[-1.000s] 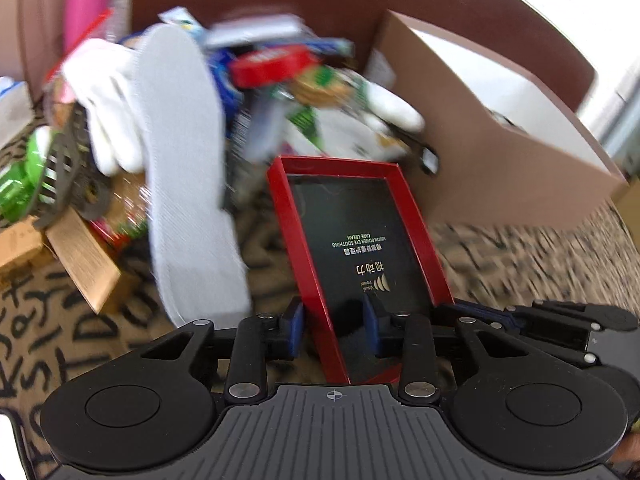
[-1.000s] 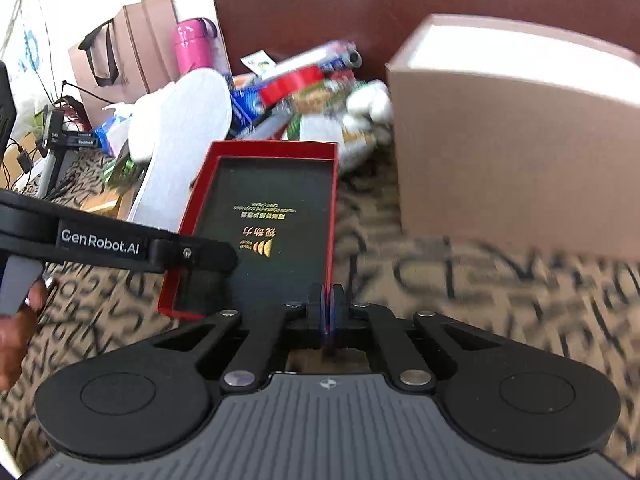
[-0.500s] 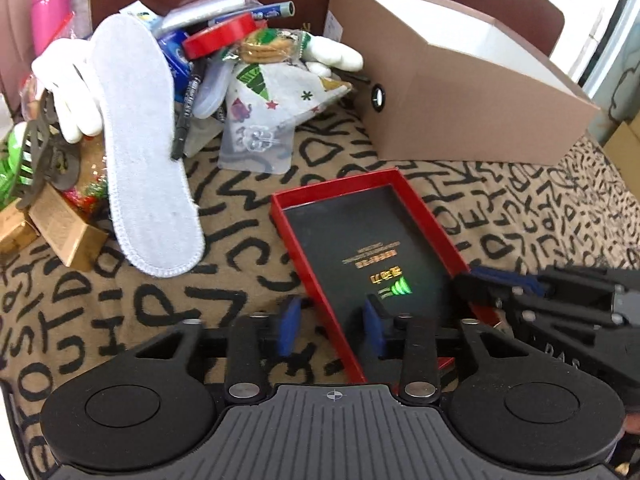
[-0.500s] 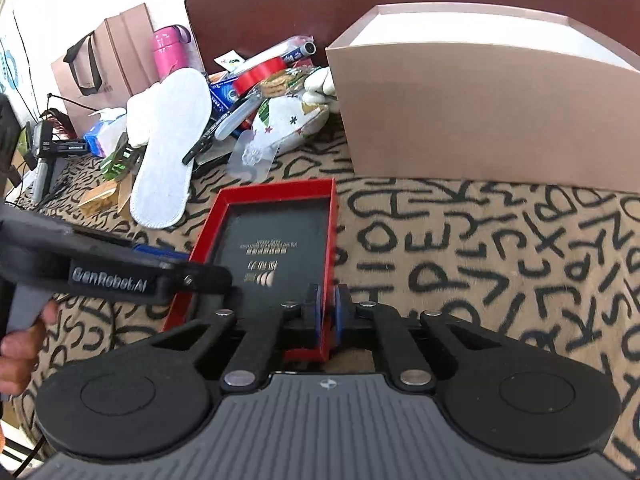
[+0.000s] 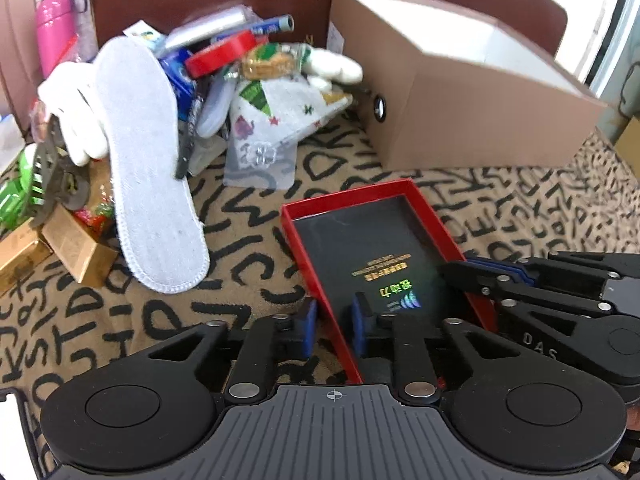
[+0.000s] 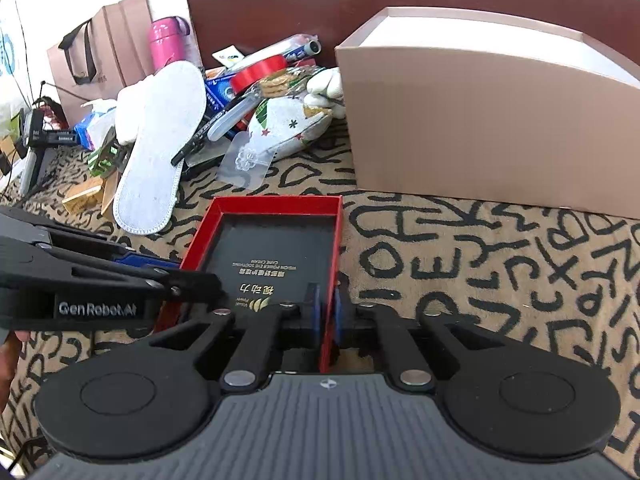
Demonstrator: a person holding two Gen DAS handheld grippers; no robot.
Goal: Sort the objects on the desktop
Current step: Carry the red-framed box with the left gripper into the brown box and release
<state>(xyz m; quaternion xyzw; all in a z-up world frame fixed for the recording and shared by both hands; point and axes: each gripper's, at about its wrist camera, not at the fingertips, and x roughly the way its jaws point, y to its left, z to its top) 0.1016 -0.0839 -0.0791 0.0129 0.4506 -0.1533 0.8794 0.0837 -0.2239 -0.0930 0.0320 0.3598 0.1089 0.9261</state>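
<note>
A shallow red tray with a black printed floor lies on the letter-patterned cloth, its near end between both grippers. My left gripper has its jaws closing down on the tray's left wall, which stands between the blue pads. In the right wrist view my right gripper is shut on the right wall of the red tray. The left gripper's black body reaches in from the left there. A pile of mixed objects lies beyond the tray.
A big brown cardboard box stands open at the back right. The pile at the back left holds a white insole, a red tape roll, a patterned pouch, white gloves and small brown boxes. A pink bottle and a paper bag stand behind.
The tray and both grippers have drawn back from the pile and the tray sits lower on the cloth. The left pads have come closer together around its wall.
</note>
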